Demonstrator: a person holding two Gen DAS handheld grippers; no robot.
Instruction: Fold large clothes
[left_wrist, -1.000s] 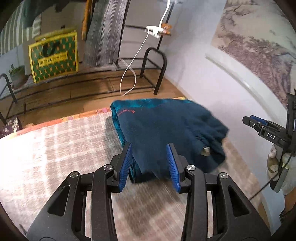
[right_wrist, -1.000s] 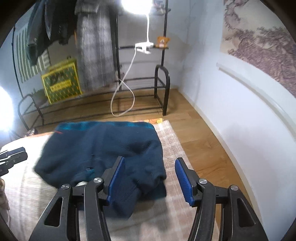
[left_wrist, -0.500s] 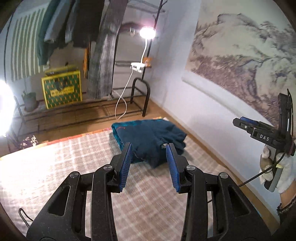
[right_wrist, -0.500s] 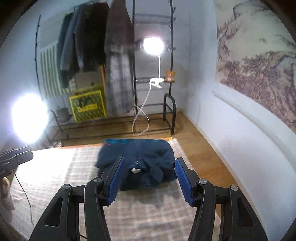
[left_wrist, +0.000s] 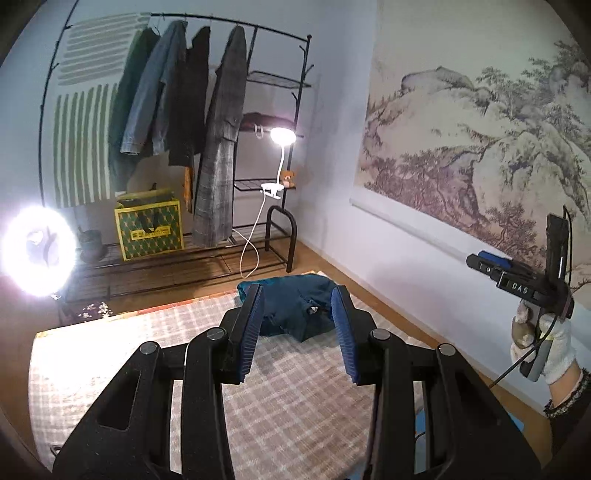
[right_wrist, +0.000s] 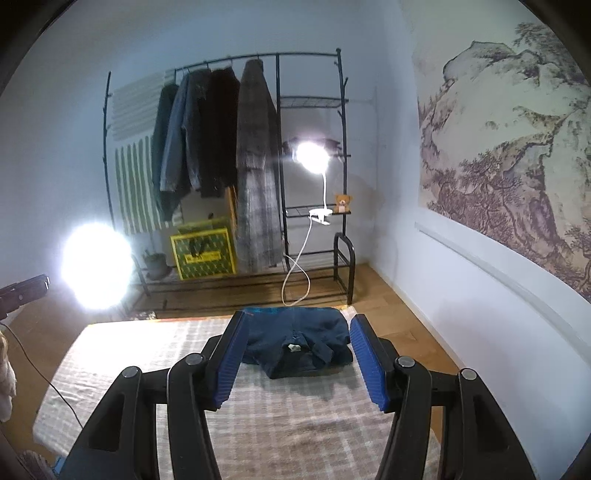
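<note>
A dark blue garment (left_wrist: 295, 308) (right_wrist: 299, 338) lies folded in a compact bundle at the far right end of a plaid-covered surface (left_wrist: 147, 350) (right_wrist: 147, 343). A small white tag shows on its near side. My left gripper (left_wrist: 298, 290) hangs well back from the garment and above it, open, with nothing between its blue pads (left_wrist: 251, 332). My right gripper (right_wrist: 300, 315) is likewise raised and open, with only air between its pads (right_wrist: 369, 362). The left wrist view also shows the right gripper's body in a white-gloved hand (left_wrist: 554, 350) at the right edge.
Behind the surface stands a black clothes rack (right_wrist: 277, 147) with several hanging coats, a yellow-green bag (right_wrist: 205, 254) and a lit clip lamp (right_wrist: 312, 157). A bright ring light (right_wrist: 96, 266) glares at the left. A wall with a landscape hanging (left_wrist: 480, 140) runs along the right, above wooden floor.
Both grippers have drawn back and risen from the garment, which was close under them and now lies small and far ahead. Much more of the room shows.
</note>
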